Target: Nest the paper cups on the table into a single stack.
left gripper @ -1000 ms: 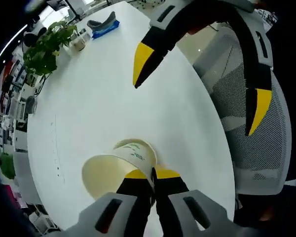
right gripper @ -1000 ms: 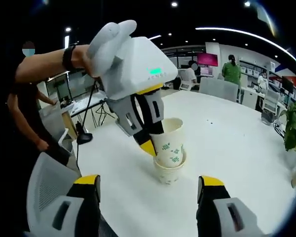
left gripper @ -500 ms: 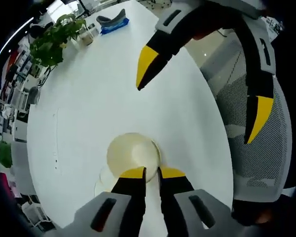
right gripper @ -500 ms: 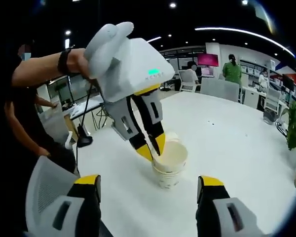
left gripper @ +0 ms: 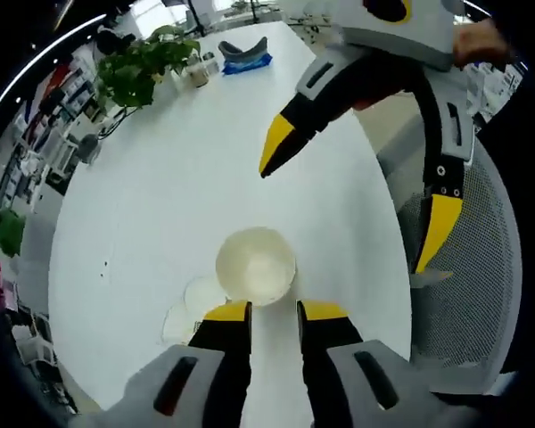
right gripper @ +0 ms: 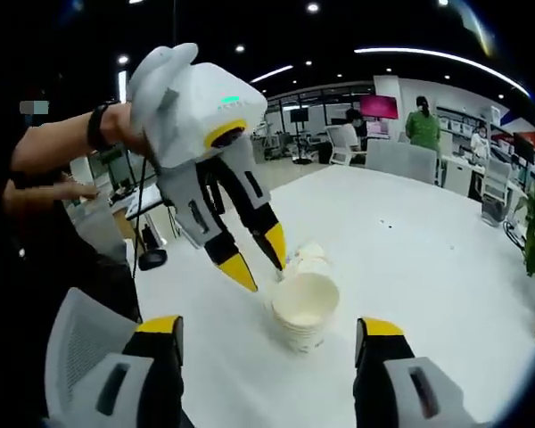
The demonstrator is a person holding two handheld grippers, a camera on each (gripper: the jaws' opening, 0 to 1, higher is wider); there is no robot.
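A stack of nested cream paper cups [left gripper: 256, 265] stands upright on the round white table [left gripper: 160, 196]. My left gripper [left gripper: 274, 314] hovers just above and short of the stack's rim, jaws a little apart with nothing between them. In the right gripper view the stack [right gripper: 303, 308] sits at centre, and the left gripper [right gripper: 259, 260] hangs over its left rim without touching it. My right gripper [right gripper: 272, 334] stands wide open on the near side of the stack, holding nothing. It enters the left gripper view as the right gripper [left gripper: 357, 192], beyond the cups.
Small white paper pieces [left gripper: 194, 301] lie beside the stack. A potted plant [left gripper: 143, 71] and a blue and grey item [left gripper: 245, 55] sit at the table's far end. A grey mesh chair [left gripper: 464, 294] stands at the table edge. People stand in the background [right gripper: 419, 125].
The left gripper pushed the upper cup down into the stack, then let go of its rim and lifted off. The right gripper stayed open and nearly still.
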